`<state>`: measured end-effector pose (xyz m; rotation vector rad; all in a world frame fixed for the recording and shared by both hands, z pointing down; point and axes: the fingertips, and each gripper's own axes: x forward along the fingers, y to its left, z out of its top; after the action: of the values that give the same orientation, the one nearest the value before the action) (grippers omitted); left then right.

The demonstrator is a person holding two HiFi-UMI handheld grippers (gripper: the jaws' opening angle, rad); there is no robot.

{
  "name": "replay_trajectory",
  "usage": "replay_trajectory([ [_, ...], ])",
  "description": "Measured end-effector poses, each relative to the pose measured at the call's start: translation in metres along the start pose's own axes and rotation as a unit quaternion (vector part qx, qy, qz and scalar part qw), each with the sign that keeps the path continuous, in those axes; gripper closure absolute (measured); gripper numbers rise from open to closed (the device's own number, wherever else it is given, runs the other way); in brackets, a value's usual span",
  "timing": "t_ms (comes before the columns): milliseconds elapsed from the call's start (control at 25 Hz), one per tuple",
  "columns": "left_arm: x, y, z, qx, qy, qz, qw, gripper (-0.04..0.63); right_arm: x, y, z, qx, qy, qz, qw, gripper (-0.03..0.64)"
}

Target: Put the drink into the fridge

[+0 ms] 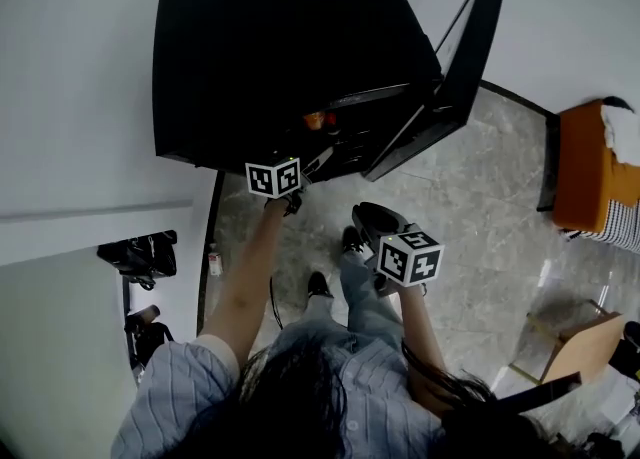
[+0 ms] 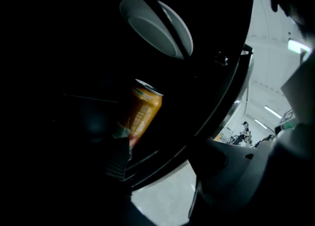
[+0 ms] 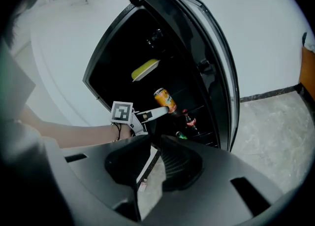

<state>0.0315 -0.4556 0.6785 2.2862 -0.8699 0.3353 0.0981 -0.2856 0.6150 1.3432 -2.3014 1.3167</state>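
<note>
An orange drink can (image 2: 142, 112) is inside the dark open fridge (image 1: 280, 47), by a middle shelf. My left gripper (image 2: 165, 161) reaches in with its jaws wide apart. The can's lower part sits just past the left finger (image 2: 118, 156), and the right finger is well clear of it. From the right gripper view, the left gripper (image 3: 165, 109) has its tip at the can (image 3: 165, 101). Whether the can rests on the shelf is hidden in the dark. My right gripper (image 3: 150, 144) hangs outside the fridge, low, fingers close together and empty. The head view shows the can (image 1: 315, 120) and right gripper (image 1: 375, 219).
The fridge door (image 1: 460, 57) stands open to the right. Inside are a pale dish (image 3: 145, 70) on an upper shelf and two bottles (image 3: 189, 120) lower down. An orange seat (image 1: 590, 167) and a cardboard box (image 1: 570, 347) stand on the marble floor at right.
</note>
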Motion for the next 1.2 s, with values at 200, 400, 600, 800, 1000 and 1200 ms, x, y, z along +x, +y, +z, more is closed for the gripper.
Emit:
replay_trajectory([
  [200, -0.034, -0.032, -0.03, 0.027, 0.017, -0.023, 0.9992, 0.225, -0.006, 0.027, -0.003, -0.019, -0.008, 0.005, 1.0, 0.546],
  [400, -0.074, -0.067, -0.043, 0.062, 0.01, -0.043, 0.9971, 0.227, -0.016, 0.054, -0.017, -0.034, -0.01, 0.009, 0.999, 0.546],
  [600, -0.114, -0.09, -0.066, 0.064, 0.008, -0.054, 0.9965, 0.227, -0.024, 0.079, -0.03, -0.052, -0.012, 0.014, 0.998, 0.546],
  [800, -0.166, -0.108, -0.085, 0.074, 0.005, -0.055, 0.9957, 0.227, -0.035, 0.104, -0.044, -0.067, -0.013, 0.019, 0.998, 0.547],
  [1000, -0.219, -0.128, -0.087, 0.085, -0.018, -0.064, 0.9942, 0.235, -0.045, 0.127, -0.062, -0.08, -0.009, 0.027, 0.996, 0.546],
  [1200, -0.271, -0.142, -0.085, 0.103, -0.027, -0.061, 0.9925, 0.239, -0.048, 0.15, -0.077, -0.094, -0.007, 0.034, 0.995, 0.546],
])
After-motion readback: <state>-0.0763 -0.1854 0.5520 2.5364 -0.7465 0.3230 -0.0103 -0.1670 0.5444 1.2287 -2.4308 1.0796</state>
